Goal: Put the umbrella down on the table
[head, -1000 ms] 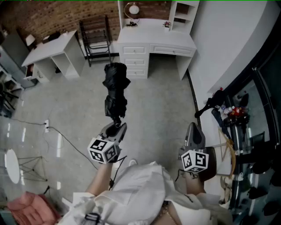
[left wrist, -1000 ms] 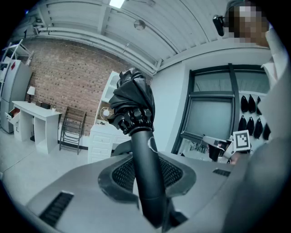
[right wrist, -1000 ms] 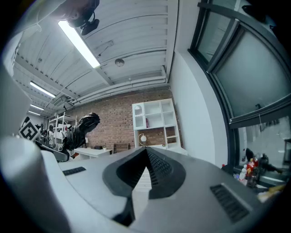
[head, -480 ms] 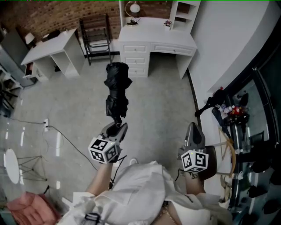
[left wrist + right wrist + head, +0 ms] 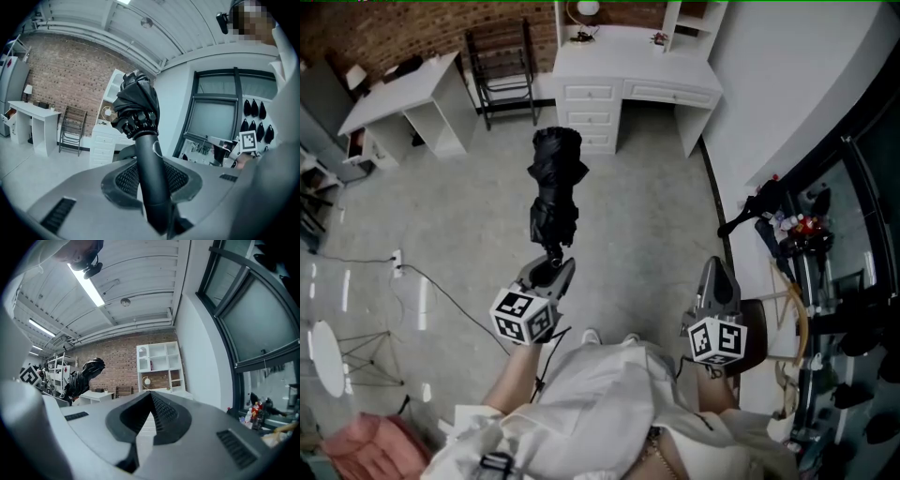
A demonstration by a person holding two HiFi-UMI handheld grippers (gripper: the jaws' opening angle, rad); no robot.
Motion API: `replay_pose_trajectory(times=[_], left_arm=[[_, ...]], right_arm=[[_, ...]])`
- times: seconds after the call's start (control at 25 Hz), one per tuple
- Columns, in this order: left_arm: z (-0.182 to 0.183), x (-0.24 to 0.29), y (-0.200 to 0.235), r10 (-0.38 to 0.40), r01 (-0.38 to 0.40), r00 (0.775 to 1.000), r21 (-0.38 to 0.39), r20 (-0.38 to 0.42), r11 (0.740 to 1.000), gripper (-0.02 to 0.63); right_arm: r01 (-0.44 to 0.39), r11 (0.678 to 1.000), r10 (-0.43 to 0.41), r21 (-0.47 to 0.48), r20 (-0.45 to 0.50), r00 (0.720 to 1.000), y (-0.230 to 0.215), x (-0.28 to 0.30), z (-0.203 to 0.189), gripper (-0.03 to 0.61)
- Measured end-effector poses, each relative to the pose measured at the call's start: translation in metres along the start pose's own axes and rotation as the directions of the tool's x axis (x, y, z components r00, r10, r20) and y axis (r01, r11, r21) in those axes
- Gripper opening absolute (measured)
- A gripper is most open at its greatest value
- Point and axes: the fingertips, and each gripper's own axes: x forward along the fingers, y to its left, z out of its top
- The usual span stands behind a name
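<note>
Two hand-held grippers reach out over a grey concrete floor [image 5: 441,216]. The left gripper [image 5: 551,270] has its jaws clamped on the smooth black handle of a folded black fabric umbrella [image 5: 555,183] — in the left gripper view the handle fills the gap between the pads, and the bunched canopy rises beyond it, slightly tilted. The umbrella is in the air above the floor, resting on nothing.

Ahead of it and well apart stands a white counter with drawers [image 5: 623,70], with a white shelf unit [image 5: 694,19] at its right end. A second, plain white counter [image 5: 394,103] stands to the left. A black metal rack [image 5: 502,61] is between the two, against a brick wall [image 5: 394,28].

The right gripper [image 5: 713,272] is held out level near the white wall [image 5: 787,75] on the right — its jaws are drawn together at the tips with nothing between them.
</note>
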Motion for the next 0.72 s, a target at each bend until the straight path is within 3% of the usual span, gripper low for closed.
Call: replay_pose_trajectory(times=[0.72], left_arm=[[0.001,0.006,0.004,-0.023,0.024,0.999,0.019,-0.034,1.000,0.124]], right_arm=[[0.017,1.000,-0.017,0.003,-0.015,1.000,0.007,0.003,-0.003,0.017]])
